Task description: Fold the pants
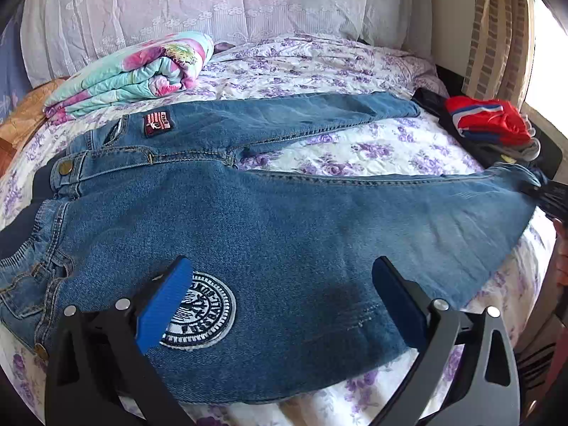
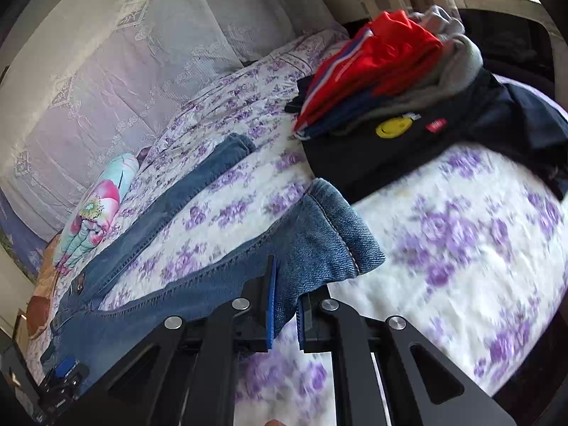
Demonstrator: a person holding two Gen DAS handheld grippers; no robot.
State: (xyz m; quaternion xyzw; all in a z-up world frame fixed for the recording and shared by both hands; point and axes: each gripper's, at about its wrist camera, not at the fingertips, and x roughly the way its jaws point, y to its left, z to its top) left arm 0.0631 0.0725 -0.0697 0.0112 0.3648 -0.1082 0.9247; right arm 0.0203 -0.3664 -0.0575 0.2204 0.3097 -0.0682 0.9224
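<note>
Right gripper (image 2: 285, 314): nearly closed, pinching the jeans (image 2: 198, 284) just short of one leg's cuff (image 2: 340, 227), blue pads pressed on denim from both sides. Cuff stuck out past the fingertips toward 1 o'clock in the right wrist view. Seen from the left wrist, same gripper (image 1: 550, 197) at 3 o'clock, clamped on the near leg's end.

Left gripper (image 1: 282, 305): spread wide, nothing between the pads, hanging over the thigh of the near leg. Left pad (image 1: 165, 307) covered part of a round white patch (image 1: 209, 314); right pad (image 1: 397, 309) stood over plain denim.

One pair of jeans (image 1: 284, 220), spread on the bedspread (image 1: 372, 149). Long axis ran 9 to 3 o'clock in the left wrist view: waistband at 9, two legs toward 3, splayed in a narrow V with bedspread showing between. Far leg ended near 1 o'clock, flat. Two patches counted: the round one on the near thigh, a dark rectangular one (image 1: 158, 124) near the waist on the far leg. One metal waist button (image 1: 65, 167); a second (image 1: 41, 351) low at 8 o'clock.

Beyond the jeans: one folded floral quilt (image 1: 135, 71) at 11 o'clock, one pile of clothes (image 1: 490, 124) at 2 o'clock, red on top, dark cloth beneath. In the right wrist view the pile (image 2: 390, 71) sat at 1 o'clock, with one yellow smiley badge (image 2: 393, 127) on the dark garment. White lace cover (image 1: 213, 0) across the back.
</note>
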